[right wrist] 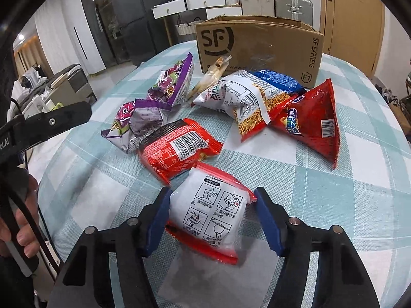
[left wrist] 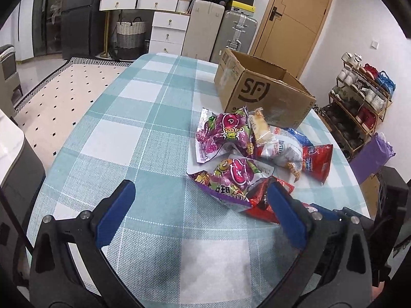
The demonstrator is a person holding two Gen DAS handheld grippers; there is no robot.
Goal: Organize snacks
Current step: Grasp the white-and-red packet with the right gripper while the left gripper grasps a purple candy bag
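Observation:
Snack packets lie in a heap on the checked tablecloth (left wrist: 143,133) in front of an open cardboard box (left wrist: 259,95) (right wrist: 257,48). My right gripper (right wrist: 212,200) is shut on a white and red packet (right wrist: 210,215), one blue pad on each side of it. Just beyond it lies a red packet (right wrist: 177,151), then purple bags (right wrist: 154,107), a white noodle bag (right wrist: 241,97), a blue packet (right wrist: 280,79) and a red cone-shaped bag (right wrist: 313,120). My left gripper (left wrist: 201,192) stands wide open just above the cloth. A purple bag (left wrist: 231,177) lies at its right finger (left wrist: 285,210).
The table's rounded edge runs close on the right, with a shoe rack (left wrist: 359,97) and a purple bag (left wrist: 372,154) past it. Suitcases (left wrist: 239,33), white drawers (left wrist: 167,30) and a wooden door (left wrist: 295,20) stand behind. A hand (right wrist: 23,231) holds the left gripper's handle.

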